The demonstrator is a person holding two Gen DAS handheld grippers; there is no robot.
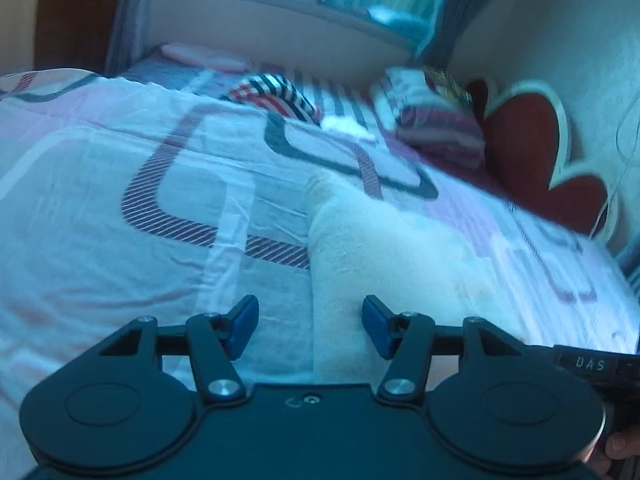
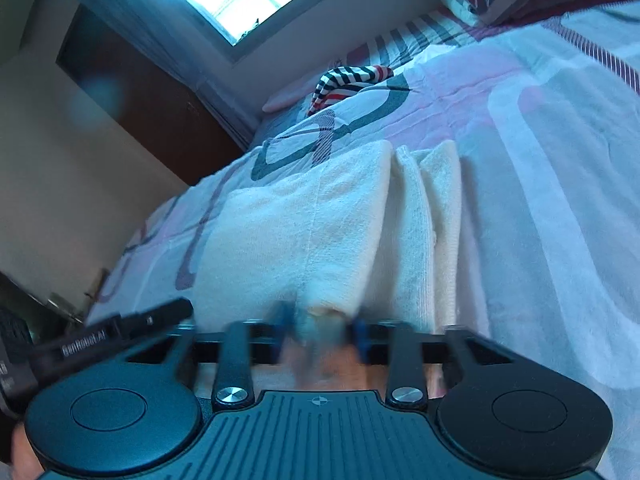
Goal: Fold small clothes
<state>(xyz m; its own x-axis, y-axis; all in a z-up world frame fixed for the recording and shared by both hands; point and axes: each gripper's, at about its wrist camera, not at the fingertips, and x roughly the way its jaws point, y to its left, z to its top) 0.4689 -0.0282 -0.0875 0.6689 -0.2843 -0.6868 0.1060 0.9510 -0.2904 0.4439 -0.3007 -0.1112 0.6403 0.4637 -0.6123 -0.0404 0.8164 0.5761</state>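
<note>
Cream terry garment (image 2: 320,216) lies on the bed (image 1: 100,200), partly folded. My right gripper (image 2: 320,328) looks pinched on its near hem, though blur keeps me from being sure. My left gripper (image 1: 310,326) hangs with fingers wide apart, holding nothing, straddling the cloth's edge. If the right grip is shallow, I expect the fold to slip out.
</note>
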